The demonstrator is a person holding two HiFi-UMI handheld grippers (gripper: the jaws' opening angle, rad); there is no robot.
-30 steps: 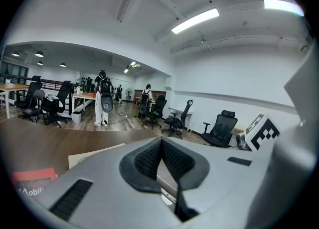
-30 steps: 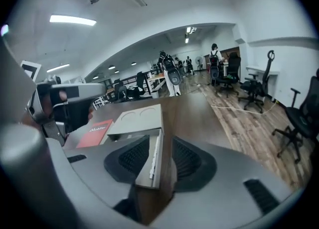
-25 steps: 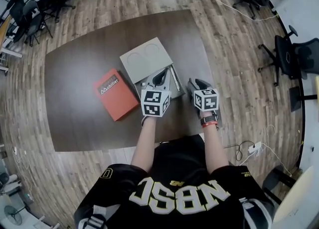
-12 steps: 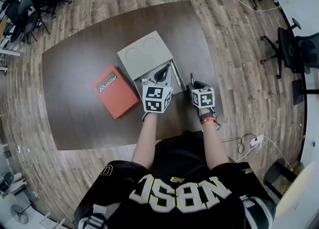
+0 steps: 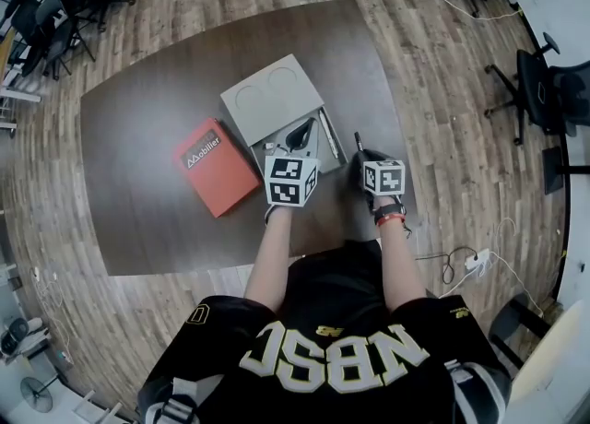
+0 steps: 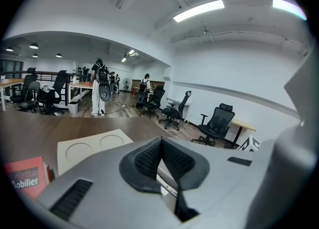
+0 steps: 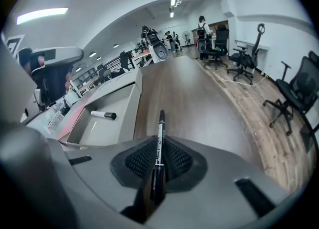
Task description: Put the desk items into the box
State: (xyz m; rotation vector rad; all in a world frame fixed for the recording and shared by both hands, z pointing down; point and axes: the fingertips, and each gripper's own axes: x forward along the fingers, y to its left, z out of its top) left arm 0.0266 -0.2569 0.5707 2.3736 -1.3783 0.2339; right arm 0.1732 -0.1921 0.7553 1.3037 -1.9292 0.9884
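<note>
An open grey box (image 5: 324, 147) lies on the dark table, its lid (image 5: 272, 100) resting just behind it. A white marker (image 7: 103, 115) lies inside the box (image 7: 87, 134). My right gripper (image 5: 366, 157) is just right of the box. Its jaws are closing, and the pads (image 7: 175, 159) press on a black pen (image 7: 158, 146) that points forward over the table. The pen (image 5: 357, 143) sticks out ahead of the gripper. My left gripper (image 5: 297, 139) hangs over the box with its jaws together (image 6: 160, 143) and nothing between them.
A red box (image 5: 218, 167) with white print lies left of the grey box. The table's right edge (image 5: 398, 127) is close to my right gripper. Office chairs (image 5: 544, 90) stand on the wooden floor to the right. People stand far off (image 6: 102, 86).
My right gripper has gone from wide open to closed on the black pen that lay right of the box. The left gripper has stayed over the box.
</note>
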